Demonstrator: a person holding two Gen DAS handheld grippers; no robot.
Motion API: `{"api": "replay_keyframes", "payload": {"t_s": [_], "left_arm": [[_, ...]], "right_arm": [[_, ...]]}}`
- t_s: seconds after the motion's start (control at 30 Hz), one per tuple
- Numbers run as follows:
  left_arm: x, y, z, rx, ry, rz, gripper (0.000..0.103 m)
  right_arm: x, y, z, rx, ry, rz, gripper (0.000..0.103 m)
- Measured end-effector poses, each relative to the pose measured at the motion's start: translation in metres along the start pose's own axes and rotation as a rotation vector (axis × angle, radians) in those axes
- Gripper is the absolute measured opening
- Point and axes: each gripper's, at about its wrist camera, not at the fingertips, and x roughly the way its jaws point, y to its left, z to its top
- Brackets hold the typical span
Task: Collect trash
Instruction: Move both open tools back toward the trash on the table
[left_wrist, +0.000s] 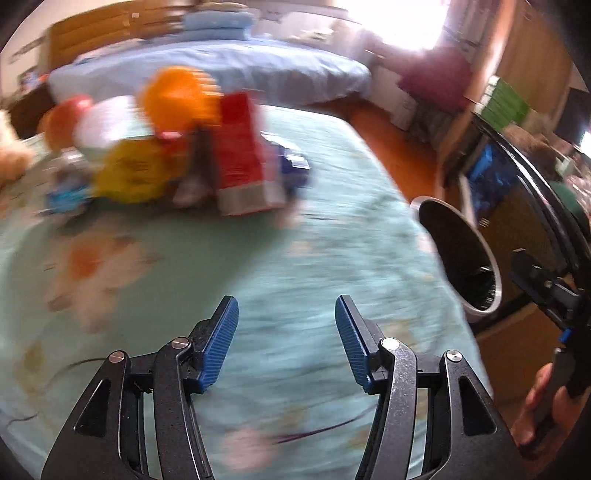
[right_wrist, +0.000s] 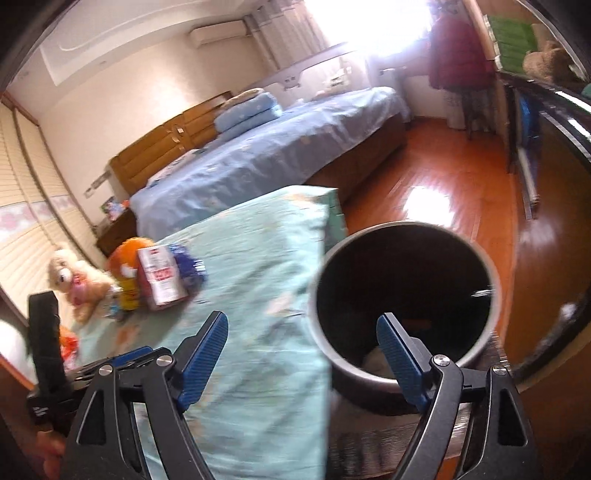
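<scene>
Two tools hang with nothing in them: the left tool (left_wrist: 286, 339) has its blue pads parted over the mint-green floral cloth of the table (left_wrist: 229, 266), and the right tool (right_wrist: 303, 354) is spread wide above the near rim of the round metal bin with the dark inside (right_wrist: 406, 291), which stands just beside the table's edge. The remaining trash lies in a heap on the far side of the table from the bin: a red and white carton (left_wrist: 243, 155) standing upright, a crumpled yellow wrapper (left_wrist: 129, 173) touching its side away from the bin, an orange rounded packet (left_wrist: 177, 96) behind them, and a blue packet (left_wrist: 291, 162) on the carton's bin side. Judging from this, the next pick is the carton, being nearest and clear on top. It would go best with the left tool approaching from above, pads straddling the carton's narrow faces, closing only once both sides are framed, so the neighbouring wrappers are not dragged along.
</scene>
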Motion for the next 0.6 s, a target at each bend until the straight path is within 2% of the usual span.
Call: {"api": "replay_keyframes", "payload": {"t_s": [0.03, 0.2, 0.37, 0.6], "left_arm": [[-0.004, 0.009, -0.003, -0.010, -0.011, 0.016, 0.064], [-0.017, 0.053, -0.012, -0.058, -0.057, 0.113, 0.077], [-0.026, 0.089, -0.013, -0.102, -0.079, 0.160, 0.077], [-0.024, 0.117, -0.006, -0.125, -0.080, 0.203, 0.077]], "right_arm": [[0.003, 0.006, -0.001, -0.004, 0.005, 0.014, 0.084], [0.019, 0.037, -0.011, -0.027, 0.033, 0.067, 0.084], [0.036, 0.066, -0.017, -0.059, 0.064, 0.114, 0.084], [0.070, 0.098, -0.021, -0.120, 0.128, 0.165, 0.084]]}}
